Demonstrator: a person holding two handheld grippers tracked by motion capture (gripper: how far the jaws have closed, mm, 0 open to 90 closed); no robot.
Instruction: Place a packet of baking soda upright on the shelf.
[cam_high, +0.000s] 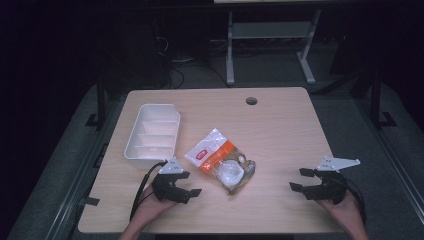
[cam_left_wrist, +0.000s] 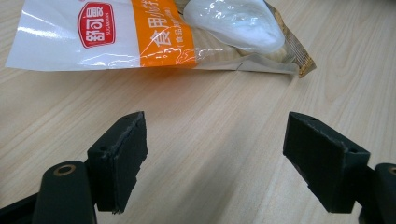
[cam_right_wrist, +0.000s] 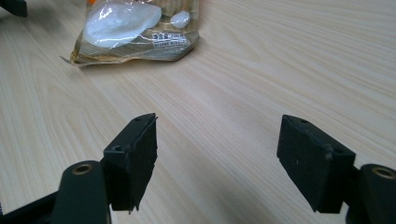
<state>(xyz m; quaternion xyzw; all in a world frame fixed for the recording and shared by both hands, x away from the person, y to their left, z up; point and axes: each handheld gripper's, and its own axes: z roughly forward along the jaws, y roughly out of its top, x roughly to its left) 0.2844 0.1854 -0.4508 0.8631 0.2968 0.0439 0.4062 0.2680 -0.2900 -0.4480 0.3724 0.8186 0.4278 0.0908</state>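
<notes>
You are at a light wooden table, holding one gripper in each hand.

Left gripper: it sits low over the near left part of the table, in your left hand. Its jaws stand wide apart, released, with nothing between them but bare wood. In the left gripper view the jaws point at the near edge of the bag, which lies just ahead of the tips without touching them.

Right gripper: it sits over the near right part of the table, in your right hand. Its jaws are also spread and hold nothing. In the right gripper view the bag lies farther off, toward the upper left, with an open stretch of tabletop between it and the tips.

Bag: a flat plastic food bag lies near the middle of the table, between the two grippers and closer to the left one. It is white at one end with a red label, has an orange band with printed characters, and is clear with a brown edge at the other end. A white lump shows through the clear part, and a smaller white piece lies beside it.

Tray: a white plastic tray with dividers stands on the left side of the table, beyond your left gripper and apart from the bag.

Cable hole: a round hole is set in the table near the far edge.
</notes>
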